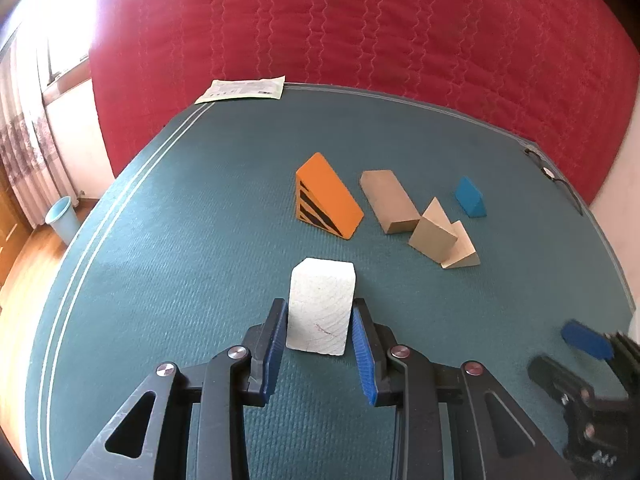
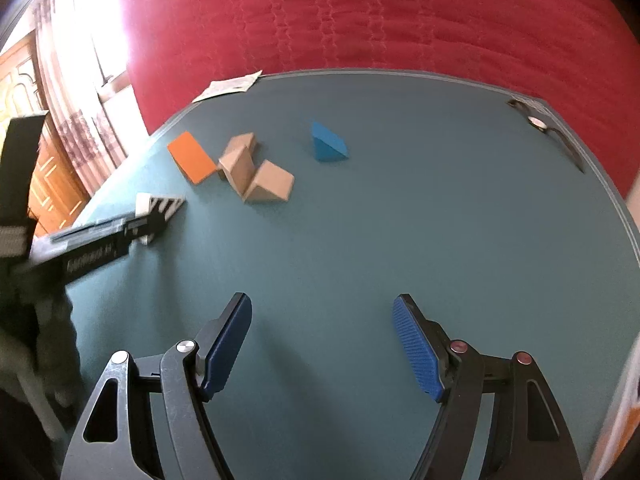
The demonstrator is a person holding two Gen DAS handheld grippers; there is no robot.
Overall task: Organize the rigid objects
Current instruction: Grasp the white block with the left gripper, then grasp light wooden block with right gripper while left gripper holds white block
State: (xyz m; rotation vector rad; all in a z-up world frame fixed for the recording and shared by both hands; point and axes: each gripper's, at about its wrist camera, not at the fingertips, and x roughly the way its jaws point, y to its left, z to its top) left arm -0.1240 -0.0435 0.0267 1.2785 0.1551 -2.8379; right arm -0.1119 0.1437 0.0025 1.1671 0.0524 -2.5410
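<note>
Nothing printed here can be read: the paper sheet at the far left corner of the teal mat carries small print too fine to make out, and the lettering on the side of my left claw, seen from the right wrist view, is blurred.

My left claw is clenched on a white block. Its blue pads press both side faces, and the block stands upright between them near the mat's near edge. In the right wrist view the same claw shows by the left edge with the white block at its tip.

My right claw is released, fingers spread wide with only bare mat between them, well apart from every block. It shows blurred at the near right in the left wrist view.

Beyond the white block, toward the middle of the mat, stands an orange wedge with black stripes on its side. Just beside it to the right lies a tan wooden block, and two tan wooden wedges touch each other at its near end. A blue wedge sits apart, farther right.

At the far right edge lies a pair of glasses. Behind the mat hangs a red quilted cover.
</note>
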